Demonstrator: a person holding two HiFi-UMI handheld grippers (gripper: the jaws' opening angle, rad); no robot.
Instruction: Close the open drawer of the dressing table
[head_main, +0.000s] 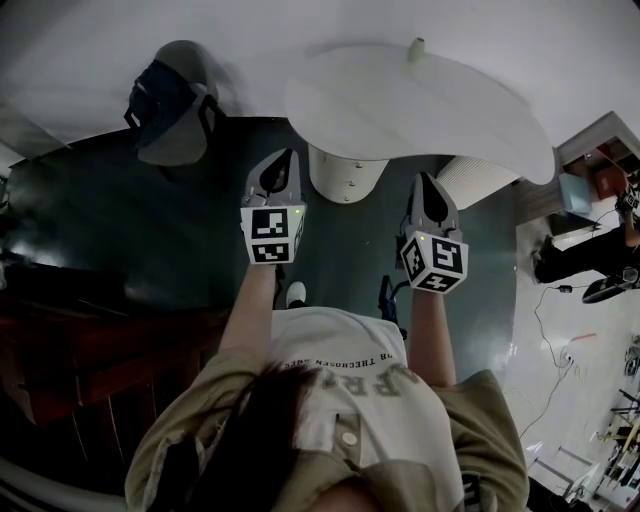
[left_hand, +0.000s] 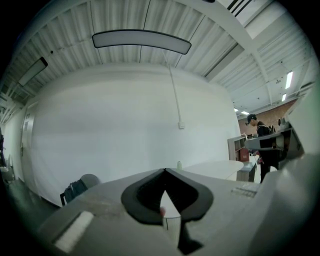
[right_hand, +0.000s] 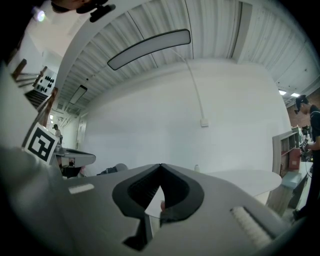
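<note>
No dressing table or open drawer can be made out in any view. My left gripper (head_main: 281, 163) and my right gripper (head_main: 428, 186) are held out level, side by side, above the dark floor in the head view. Both point toward a white table (head_main: 480, 110). The left gripper (left_hand: 164, 170) has its jaws shut together with nothing between them. The right gripper (right_hand: 161, 165) is likewise shut and empty. Beyond both sets of jaws stands a plain white wall (left_hand: 125, 115).
A small bottle (head_main: 416, 48) stands on the white table's far edge, above its round pedestal (head_main: 345, 172). A grey chair with a dark bag (head_main: 168, 103) sits at back left. Dark wooden furniture (head_main: 90, 350) lies at my left. A person (left_hand: 264, 142) stands by shelves to the right.
</note>
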